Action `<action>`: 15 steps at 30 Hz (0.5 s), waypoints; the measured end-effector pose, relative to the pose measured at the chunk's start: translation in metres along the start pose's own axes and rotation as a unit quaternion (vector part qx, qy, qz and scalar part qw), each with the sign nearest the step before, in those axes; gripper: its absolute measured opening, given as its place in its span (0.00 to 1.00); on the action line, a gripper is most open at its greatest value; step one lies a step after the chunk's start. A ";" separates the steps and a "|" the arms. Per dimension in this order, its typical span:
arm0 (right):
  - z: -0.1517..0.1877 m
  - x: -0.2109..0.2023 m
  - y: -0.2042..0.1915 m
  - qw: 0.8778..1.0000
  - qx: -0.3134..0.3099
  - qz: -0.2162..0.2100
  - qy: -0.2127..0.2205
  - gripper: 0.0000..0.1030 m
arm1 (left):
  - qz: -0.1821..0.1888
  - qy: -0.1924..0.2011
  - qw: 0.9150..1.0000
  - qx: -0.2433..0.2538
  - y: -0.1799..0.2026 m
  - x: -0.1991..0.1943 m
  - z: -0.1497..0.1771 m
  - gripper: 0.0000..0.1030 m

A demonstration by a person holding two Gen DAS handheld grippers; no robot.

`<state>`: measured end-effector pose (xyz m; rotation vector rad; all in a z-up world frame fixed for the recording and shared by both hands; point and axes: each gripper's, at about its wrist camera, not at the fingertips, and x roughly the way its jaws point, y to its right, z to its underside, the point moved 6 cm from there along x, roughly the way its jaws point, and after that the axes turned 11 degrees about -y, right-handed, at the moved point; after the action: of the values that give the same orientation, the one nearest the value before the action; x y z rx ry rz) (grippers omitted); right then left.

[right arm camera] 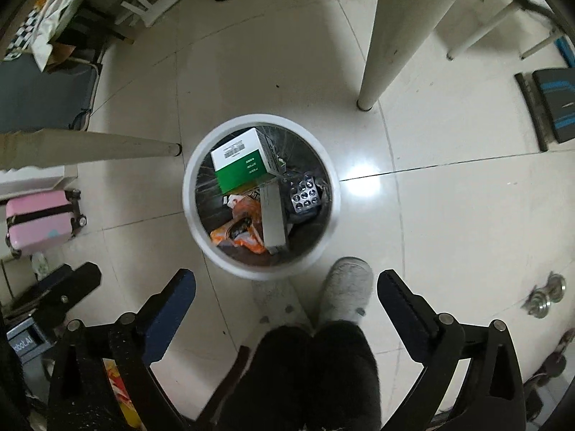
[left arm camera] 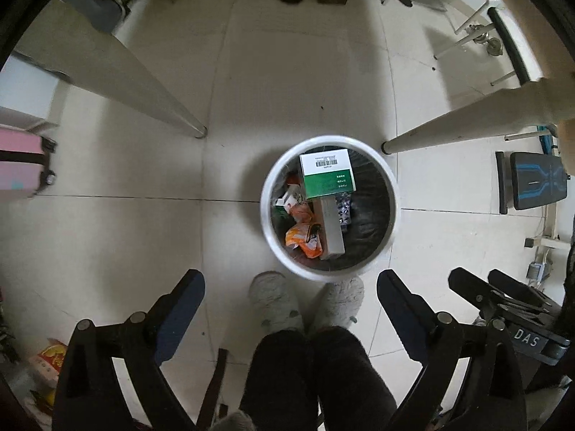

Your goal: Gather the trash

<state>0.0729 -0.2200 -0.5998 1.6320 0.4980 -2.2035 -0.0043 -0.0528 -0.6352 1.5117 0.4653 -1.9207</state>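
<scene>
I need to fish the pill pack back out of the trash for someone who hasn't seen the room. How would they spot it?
Find the round white bin on the tiled floor between two pale table legs. Inside, the blister pack lies beside the green-and-white box and the long grey box. It is the only silvery sheet with rows of round bubbles.

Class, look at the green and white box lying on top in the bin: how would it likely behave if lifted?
The green and white box looks like thin cardboard: probably light and easily crushed. It rests tilted on other trash in the white bin, so it may shift when nudged.
</scene>
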 end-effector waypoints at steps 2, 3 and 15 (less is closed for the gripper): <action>0.015 -0.029 -0.003 1.000 -0.006 0.004 0.006 0.99 | -0.003 0.008 1.000 -0.002 0.001 -0.022 0.009 0.95; 0.022 -0.043 -0.005 1.000 -0.010 0.007 0.009 1.00 | -0.003 0.014 1.000 -0.003 0.001 -0.040 0.017 0.95; 0.116 -0.232 -0.040 0.996 -0.069 -0.013 0.046 1.00 | 0.015 0.056 0.998 0.013 0.023 -0.189 0.092 0.96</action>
<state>0.0208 -0.2235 -0.3428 1.6688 0.6855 -2.0691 -0.0312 -0.0778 -0.4272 1.6393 0.4657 -1.8333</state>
